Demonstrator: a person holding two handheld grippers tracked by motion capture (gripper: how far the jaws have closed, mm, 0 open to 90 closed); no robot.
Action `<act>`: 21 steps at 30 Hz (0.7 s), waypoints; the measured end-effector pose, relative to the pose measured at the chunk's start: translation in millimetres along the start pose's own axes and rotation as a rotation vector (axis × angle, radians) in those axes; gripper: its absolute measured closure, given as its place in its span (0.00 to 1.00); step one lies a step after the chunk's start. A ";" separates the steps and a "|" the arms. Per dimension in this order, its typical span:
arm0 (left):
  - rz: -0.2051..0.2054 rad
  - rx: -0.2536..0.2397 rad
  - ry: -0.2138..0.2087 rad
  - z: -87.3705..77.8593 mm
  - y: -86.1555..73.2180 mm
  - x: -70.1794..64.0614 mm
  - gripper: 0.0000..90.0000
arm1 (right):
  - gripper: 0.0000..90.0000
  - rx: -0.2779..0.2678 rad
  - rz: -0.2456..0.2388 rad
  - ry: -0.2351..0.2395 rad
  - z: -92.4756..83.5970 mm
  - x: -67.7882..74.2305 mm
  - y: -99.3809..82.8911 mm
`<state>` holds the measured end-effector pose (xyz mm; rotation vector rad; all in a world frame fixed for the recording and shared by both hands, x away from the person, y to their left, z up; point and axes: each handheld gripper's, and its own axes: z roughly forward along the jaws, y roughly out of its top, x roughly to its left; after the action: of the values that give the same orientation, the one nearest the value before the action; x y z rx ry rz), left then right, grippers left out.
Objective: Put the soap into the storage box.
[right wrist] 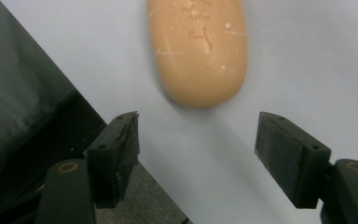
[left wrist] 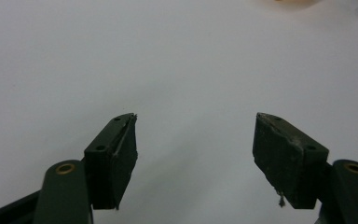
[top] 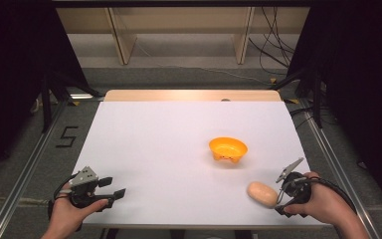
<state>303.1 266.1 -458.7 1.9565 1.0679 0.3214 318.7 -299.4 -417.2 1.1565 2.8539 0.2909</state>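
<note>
A tan oval potato-like object (top: 262,193) lies on the white table (top: 169,149) near the front right edge. In the right gripper view this tan object (right wrist: 198,49) sits just ahead of the open jaws, with marks pressed into its top. My right gripper (top: 278,195) is held right beside it, open, with nothing between the jaws (right wrist: 196,144). An orange bowl (top: 228,149) stands a little farther back, right of centre. At the front left, my left gripper (top: 114,188) is held open over bare table, its jaws wide apart (left wrist: 196,144).
The table's front edge runs close under my right gripper, with dark floor (right wrist: 23,107) beyond it. Metal rails (top: 25,169) flank the table on both sides. Wooden shelf legs (top: 119,40) and cables (top: 273,45) stand behind the far edge.
</note>
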 end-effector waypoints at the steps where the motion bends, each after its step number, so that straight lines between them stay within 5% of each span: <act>1: 0.002 0.002 0.005 0.0 0.0 -0.3 0.34 | 0.33 -0.004 -0.018 0.005 0.0 -1.5 1.0; 8: 0.026 0.010 -0.010 -1.8 0.7 -1.2 0.34 | 0.34 0.008 -0.036 -0.010 -2.5 1.3 13.1; 21: 0.010 -0.016 -0.015 -3.0 1.2 -2.7 0.34 | 0.36 0.063 -0.095 -0.012 2.5 -3.4 32.7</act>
<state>300.4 265.3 -455.5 1.9476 1.0431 0.3193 343.8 -278.4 -413.5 1.0245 2.9163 0.1899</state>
